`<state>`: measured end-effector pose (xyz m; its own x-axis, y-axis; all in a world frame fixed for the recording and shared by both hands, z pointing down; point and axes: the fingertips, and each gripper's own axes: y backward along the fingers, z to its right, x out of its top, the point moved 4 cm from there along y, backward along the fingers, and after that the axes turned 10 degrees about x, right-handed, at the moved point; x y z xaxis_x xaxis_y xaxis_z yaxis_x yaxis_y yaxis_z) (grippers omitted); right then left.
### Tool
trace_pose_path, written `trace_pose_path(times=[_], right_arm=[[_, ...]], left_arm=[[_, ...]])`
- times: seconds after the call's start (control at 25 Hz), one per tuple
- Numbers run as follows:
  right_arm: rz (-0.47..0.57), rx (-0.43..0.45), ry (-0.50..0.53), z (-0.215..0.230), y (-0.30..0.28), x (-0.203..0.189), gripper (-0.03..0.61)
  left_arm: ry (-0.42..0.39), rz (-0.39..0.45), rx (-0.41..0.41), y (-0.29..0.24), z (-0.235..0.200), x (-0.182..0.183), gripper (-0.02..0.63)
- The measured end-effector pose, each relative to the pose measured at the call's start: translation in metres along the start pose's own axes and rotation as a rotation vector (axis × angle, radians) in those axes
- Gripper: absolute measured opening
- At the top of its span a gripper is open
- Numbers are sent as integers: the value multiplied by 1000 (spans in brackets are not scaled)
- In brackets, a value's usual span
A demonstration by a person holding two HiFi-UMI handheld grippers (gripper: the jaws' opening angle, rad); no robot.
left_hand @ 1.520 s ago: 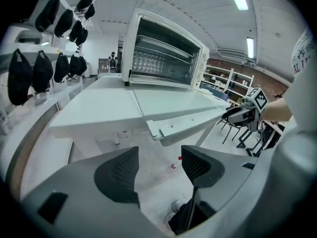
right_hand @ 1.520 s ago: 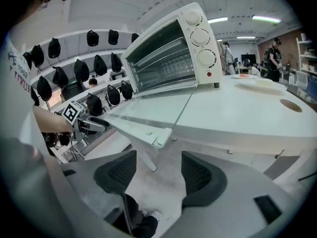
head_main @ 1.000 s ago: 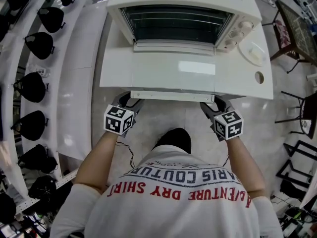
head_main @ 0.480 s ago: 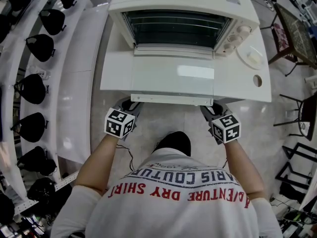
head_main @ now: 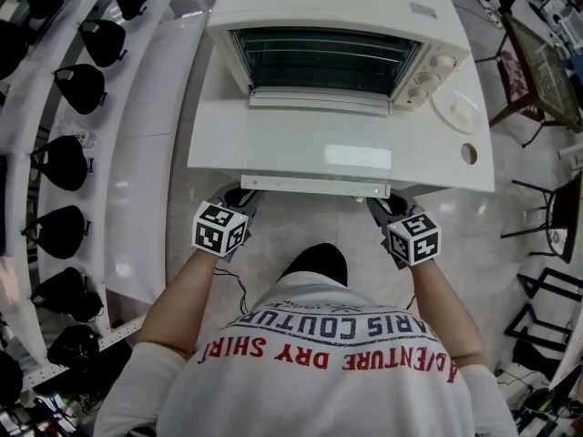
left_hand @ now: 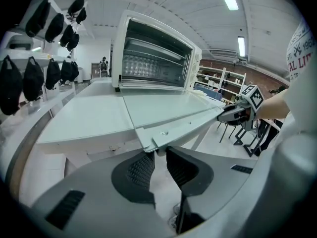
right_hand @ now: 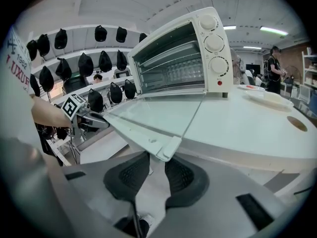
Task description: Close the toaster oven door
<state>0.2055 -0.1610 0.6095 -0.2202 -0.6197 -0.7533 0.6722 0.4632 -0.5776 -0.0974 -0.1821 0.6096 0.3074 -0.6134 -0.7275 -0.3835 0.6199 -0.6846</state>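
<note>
1. Toaster oven door (head_main: 314,144): a glass pane in a white metal frame, hinged at the bottom. It is let fully down and lies flat, reaching past the table's near edge toward the person. Not yet closed.
2. Door handle (head_main: 314,187): a straight white bar along the door's free edge. Judged the best lifting point, being farthest from the hinge.
3. Left gripper (left_hand: 159,155): grey shell with black ribbed pads. Its jaws have just been closing and now pinch the handle's left end.
4. Right gripper (right_hand: 157,158): the same make, its jaws likewise just closed onto the handle's right end. One grip at each end likely keeps the lift even.
5. Toaster oven (head_main: 337,7): a white box with wire racks inside and round dials (head_main: 435,69) on its right.
6. Table (head_main: 214,126): white, smooth and glossy. A shallow white dish (head_main: 455,109) sits beside the oven.
7. Racks, left: rows of dark cap-like items (head_main: 59,162).
</note>
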Motion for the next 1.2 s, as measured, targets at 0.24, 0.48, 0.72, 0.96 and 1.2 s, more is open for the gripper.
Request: trace_pose_path(times=[0.24,0.48,0.72,0.96,1.2], right_arm=[[9,12,-9,-3,5,5,97],[25,28,-18,-8,13,11,95],[72,35,-41,-12,20,21,92],[101,51,-59,-16,31,33,92],[150,65,-74,-21,45,47,91]], left_arm=[[11,1,7,7,0,5,94],[32,8,4,17,2,11,92],[51,19,1,28,1,21,92],[63,34,13,40,3,33,92],[84,63,19,55,4,48,94]])
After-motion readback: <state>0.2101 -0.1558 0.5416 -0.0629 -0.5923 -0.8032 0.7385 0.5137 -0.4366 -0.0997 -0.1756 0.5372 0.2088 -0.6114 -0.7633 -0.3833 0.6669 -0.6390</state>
